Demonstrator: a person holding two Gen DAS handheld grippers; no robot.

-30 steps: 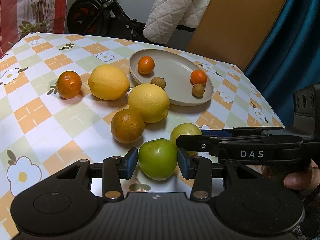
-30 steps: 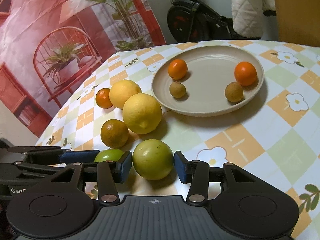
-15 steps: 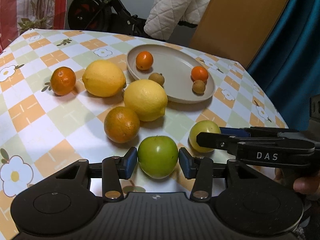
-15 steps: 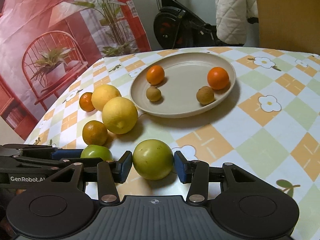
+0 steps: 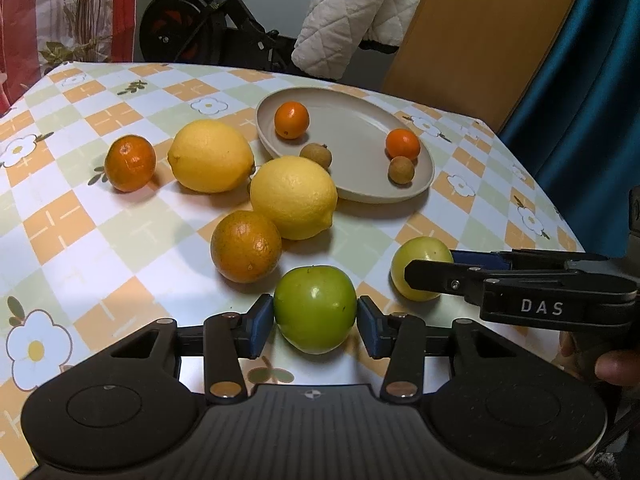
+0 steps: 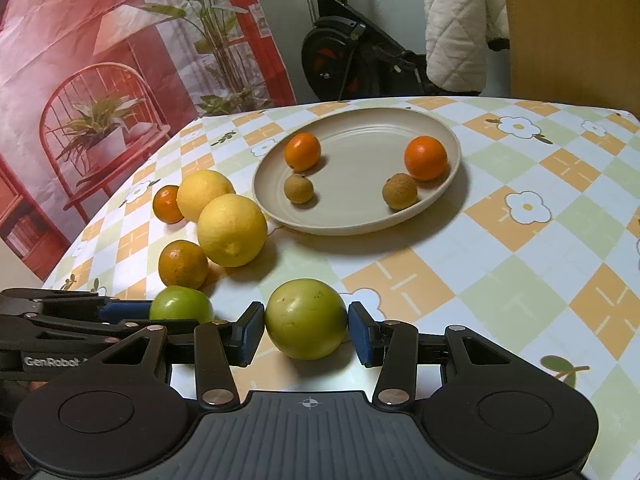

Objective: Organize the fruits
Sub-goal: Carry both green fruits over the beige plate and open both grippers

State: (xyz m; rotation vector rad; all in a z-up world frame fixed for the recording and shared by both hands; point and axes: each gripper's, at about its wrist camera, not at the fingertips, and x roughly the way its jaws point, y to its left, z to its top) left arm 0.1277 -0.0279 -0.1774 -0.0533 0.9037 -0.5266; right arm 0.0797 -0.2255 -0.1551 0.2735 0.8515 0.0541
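My left gripper [image 5: 315,324] is shut on a green apple [image 5: 315,308], with both blue pads against its sides. My right gripper [image 6: 307,332] is shut on a yellow-green apple [image 6: 306,318] in the same way. In the left wrist view the right gripper [image 5: 430,266] holds that apple [image 5: 420,268] just to the right. Whether either apple is clear of the cloth I cannot tell. Behind them lie an orange [image 5: 246,246], two lemons [image 5: 294,196] [image 5: 210,156] and a mandarin [image 5: 130,162]. The beige plate [image 5: 360,128] holds two small oranges [image 5: 291,120] [image 5: 403,144] and two brown fruits [image 5: 401,169] [image 5: 316,155].
The checked floral tablecloth [image 6: 520,240] has bare room to the right of the plate. The table's far edge [image 5: 280,72] borders an exercise bike [image 5: 192,24] and a quilted white cloth [image 5: 352,12]. A blue curtain [image 5: 592,80] hangs at right. A person's hand [image 5: 616,368] holds the right gripper.
The yellow-green apple in the right gripper has drifted right, away from the green apple. The right wrist view has tipped, so the plate sits farther up. Both grips are unchanged.
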